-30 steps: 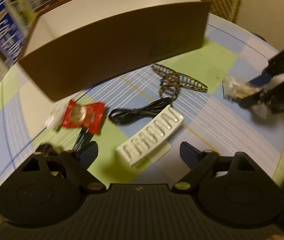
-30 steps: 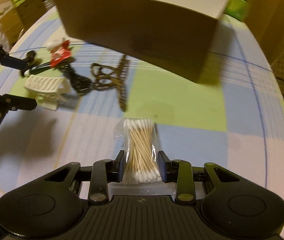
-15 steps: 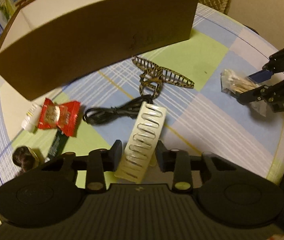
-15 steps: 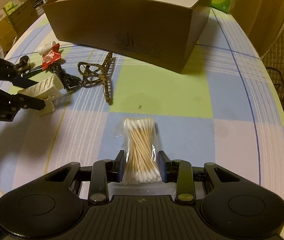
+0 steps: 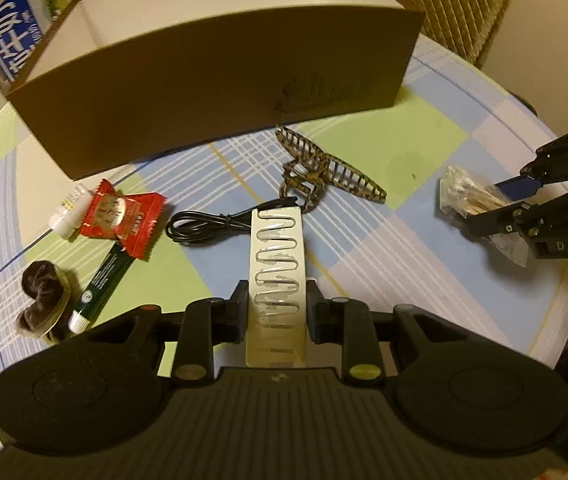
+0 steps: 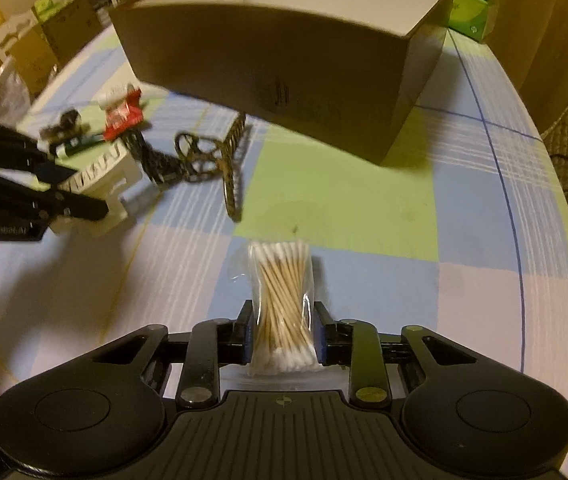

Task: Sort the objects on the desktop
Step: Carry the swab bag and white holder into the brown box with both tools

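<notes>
Left gripper (image 5: 277,307) just went from wide to closing on white holder (image 5: 277,264); right gripper (image 6: 283,334) tightening on cotton-swab pack (image 6: 282,300). Both ready for box (image 5: 220,92), upper frame.

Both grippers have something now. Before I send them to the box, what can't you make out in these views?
- Box inside: both views, its near wall hides the floor.
- White rack lower end: left view, behind the left gripper.
- Cotton swabs bag bottom: right view, behind the right gripper.
- Small items by the red packet: right view, blurred.
</notes>
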A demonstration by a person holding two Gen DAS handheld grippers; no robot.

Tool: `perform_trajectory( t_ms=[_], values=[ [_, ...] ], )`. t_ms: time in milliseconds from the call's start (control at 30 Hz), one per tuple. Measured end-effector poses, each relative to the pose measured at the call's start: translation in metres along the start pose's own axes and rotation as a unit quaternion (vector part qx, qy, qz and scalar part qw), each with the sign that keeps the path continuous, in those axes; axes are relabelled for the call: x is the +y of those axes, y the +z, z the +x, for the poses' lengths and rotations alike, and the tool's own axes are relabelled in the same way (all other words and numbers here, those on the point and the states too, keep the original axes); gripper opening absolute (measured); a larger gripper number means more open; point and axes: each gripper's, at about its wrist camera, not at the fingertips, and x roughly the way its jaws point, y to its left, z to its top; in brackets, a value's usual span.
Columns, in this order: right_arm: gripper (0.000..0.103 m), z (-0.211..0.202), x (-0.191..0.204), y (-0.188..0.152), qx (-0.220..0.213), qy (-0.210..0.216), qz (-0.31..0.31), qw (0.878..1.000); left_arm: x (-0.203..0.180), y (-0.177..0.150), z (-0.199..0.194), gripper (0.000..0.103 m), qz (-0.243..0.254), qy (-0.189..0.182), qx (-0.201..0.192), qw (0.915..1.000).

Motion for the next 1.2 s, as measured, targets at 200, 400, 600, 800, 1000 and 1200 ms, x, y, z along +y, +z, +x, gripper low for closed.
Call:
perform_trajectory(
  t_ms=[200,400,600,800,1000,1200],
  values=[
    [0.025,-0.015,0.0,0.016,-0.025,0.03,-0.001,0.999,0.002,0.002,-0.019,0.023,-0.023,0.014,-0.015,0.9995],
    [0.025,-0.028,0.002,0.041,-0.052,0.051,-0.013,0.997,0.006,0.018,-0.038,0.023,-0.027,0.027,-0.039,0.9985],
    [0.025,-0.042,0.0,0.067,-0.081,0.066,-0.027,0.994,0.015,0.041,-0.051,0.023,-0.036,0.036,-0.062,0.9968],
    [0.025,-0.052,-0.004,0.096,-0.112,0.076,-0.034,0.99,0.027,0.068,-0.062,0.023,-0.036,0.041,-0.09,0.9944],
    [0.025,-0.064,-0.007,0.138,-0.154,0.071,-0.044,0.985,0.041,0.107,-0.072,0.023,-0.03,0.05,-0.126,0.9903],
    [0.025,-0.062,-0.015,0.183,-0.174,0.065,-0.041,0.982,0.059,0.149,-0.069,0.023,-0.03,0.05,-0.143,0.988]
  ],
)
